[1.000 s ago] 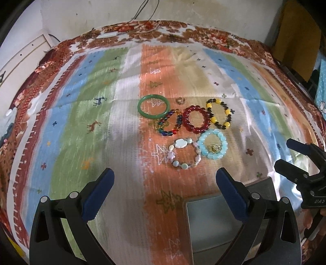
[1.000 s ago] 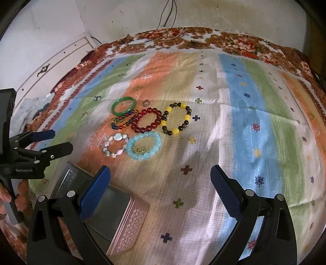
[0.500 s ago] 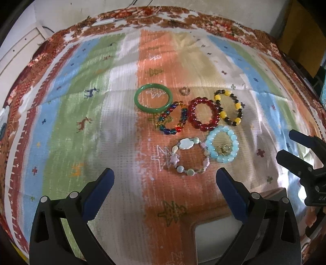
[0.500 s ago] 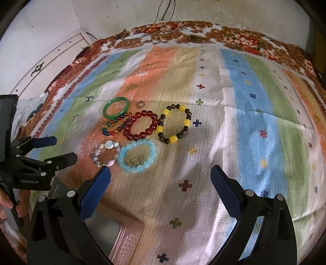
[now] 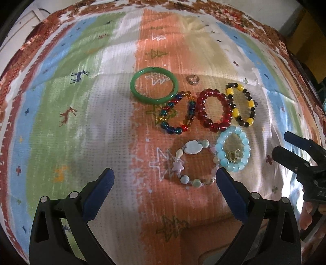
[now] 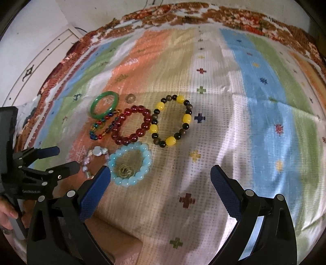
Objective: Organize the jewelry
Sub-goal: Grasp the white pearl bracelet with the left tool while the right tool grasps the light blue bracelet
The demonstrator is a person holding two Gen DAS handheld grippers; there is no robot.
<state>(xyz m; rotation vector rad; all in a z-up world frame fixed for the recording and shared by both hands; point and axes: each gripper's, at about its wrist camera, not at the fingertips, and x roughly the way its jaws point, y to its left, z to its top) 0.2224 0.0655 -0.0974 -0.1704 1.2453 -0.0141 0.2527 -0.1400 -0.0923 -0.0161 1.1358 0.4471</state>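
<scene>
Several bracelets lie on the striped cloth: a green bangle (image 5: pixel 153 86) (image 6: pixel 104 104), a multicolour bead bracelet (image 5: pixel 176 114), a red bead bracelet (image 5: pixel 214 111) (image 6: pixel 131 124), a yellow-and-dark bead bracelet (image 5: pixel 241 104) (image 6: pixel 172 120), a light blue bead bracelet (image 5: pixel 233 151) (image 6: pixel 130 164) with a small gold piece inside, and a pastel charm bracelet (image 5: pixel 191 163). A small ring (image 5: pixel 192 79) lies beside the bangle. My left gripper (image 5: pixel 163 189) is open just short of the charm bracelet. My right gripper (image 6: pixel 161 183) is open, its left finger beside the blue bracelet.
A metal box (image 6: pixel 116 244) lies at the near edge under both grippers. The patterned cloth (image 6: pixel 254 122) covers the surface, with a red floral border (image 5: pixel 183 4) at the far side. A white panel (image 6: pixel 40 61) stands to the left.
Both grippers have moved forward and down toward the bracelets, which now look larger and nearer. The metal box has slid mostly out of view below. Both grippers stay open.
</scene>
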